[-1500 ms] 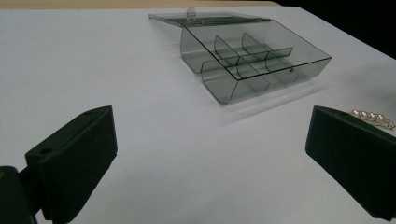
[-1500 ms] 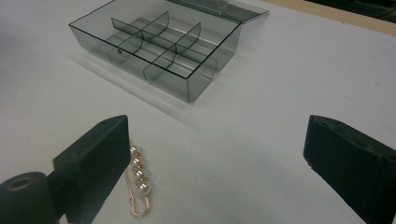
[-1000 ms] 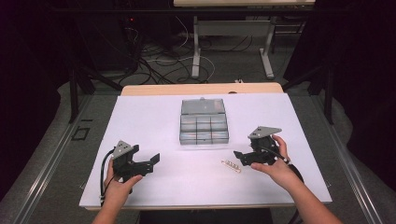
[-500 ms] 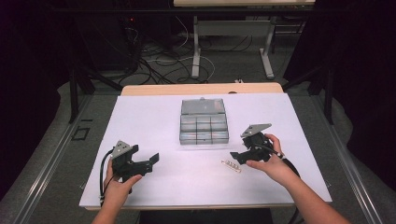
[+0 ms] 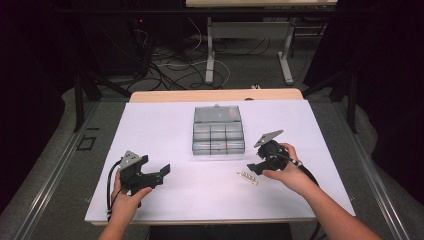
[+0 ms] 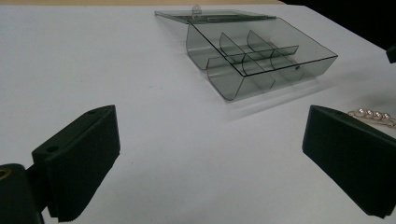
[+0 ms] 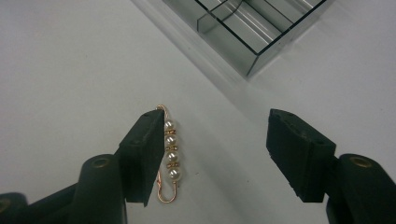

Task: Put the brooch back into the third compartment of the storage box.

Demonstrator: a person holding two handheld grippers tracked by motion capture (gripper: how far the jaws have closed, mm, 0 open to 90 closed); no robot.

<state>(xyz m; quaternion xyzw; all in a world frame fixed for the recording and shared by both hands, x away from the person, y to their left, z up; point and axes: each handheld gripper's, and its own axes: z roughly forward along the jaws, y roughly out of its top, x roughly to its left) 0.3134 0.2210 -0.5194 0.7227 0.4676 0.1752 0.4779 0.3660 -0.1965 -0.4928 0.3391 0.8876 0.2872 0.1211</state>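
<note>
My high view looks forward and down from above my side of the white table (image 5: pixel 165 130); my left gripper view sits low, facing the clear box (image 6: pixel 261 56) at one o'clock, some way off; my right gripper view tilts steeply down, close above the pearl pin (image 7: pixel 170 151), box corner at one o'clock; all three views share box and pin.

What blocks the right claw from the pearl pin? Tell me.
Nothing visible does. The right claw hangs open just above the gold wire pin with four white pearls, which lies alone on the white tabletop, apart from the open clear plastic compartment box.
</note>
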